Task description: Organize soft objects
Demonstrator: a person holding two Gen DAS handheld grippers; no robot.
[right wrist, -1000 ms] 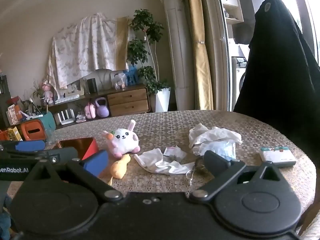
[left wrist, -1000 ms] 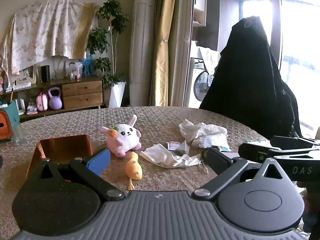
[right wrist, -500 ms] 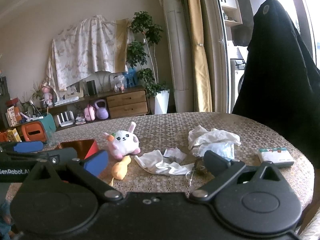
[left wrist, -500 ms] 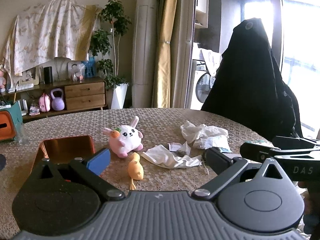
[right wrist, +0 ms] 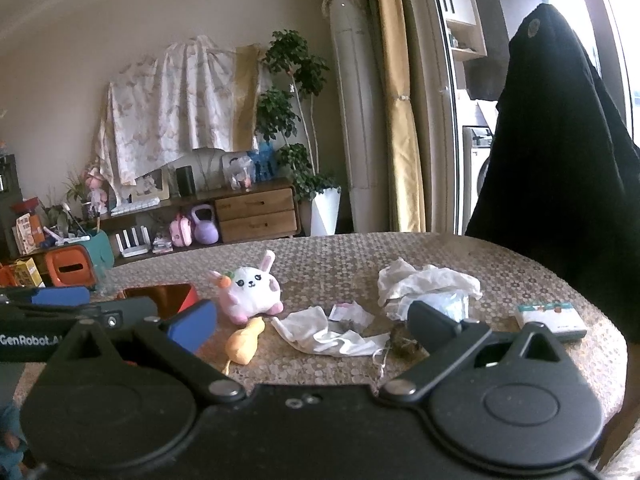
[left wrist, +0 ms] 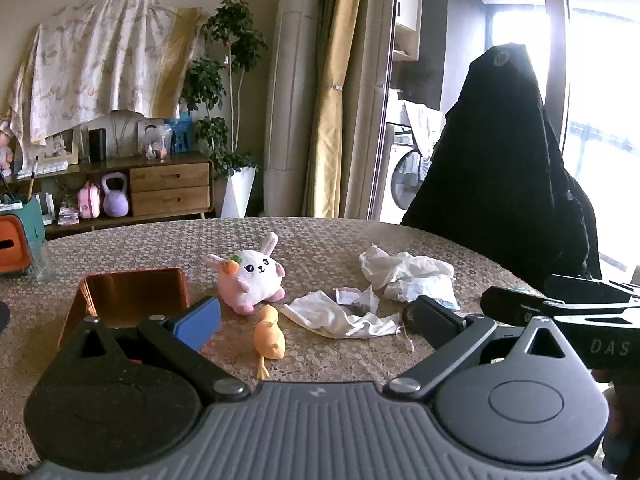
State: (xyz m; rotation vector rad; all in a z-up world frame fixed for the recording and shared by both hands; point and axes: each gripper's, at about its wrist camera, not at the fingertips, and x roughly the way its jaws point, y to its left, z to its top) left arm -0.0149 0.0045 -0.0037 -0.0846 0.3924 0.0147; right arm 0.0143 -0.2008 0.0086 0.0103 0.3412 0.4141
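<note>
A pink and white plush bunny [left wrist: 251, 280] [right wrist: 249, 288] sits mid-table. A small orange soft duck [left wrist: 270, 338] [right wrist: 242, 345] lies in front of it. A flat white cloth [left wrist: 338, 316] [right wrist: 326, 330] lies to its right, and a crumpled white cloth [left wrist: 404, 270] [right wrist: 424, 282] lies farther right. An open orange box [left wrist: 128, 300] [right wrist: 160, 298] stands at the left. My left gripper [left wrist: 316, 316] and right gripper [right wrist: 312, 324] are both open and empty, held above the table's near side, apart from all objects.
The round table [left wrist: 320, 236] has a patterned cloth. A small white and green box [right wrist: 550, 318] lies at the right. A black-draped chair [left wrist: 500, 168] stands behind the table on the right. An orange and teal container [left wrist: 18, 236] sits at the left edge.
Both grippers have risen and pulled back a little, so the objects sit lower and smaller in view. Nothing on the table has moved.
</note>
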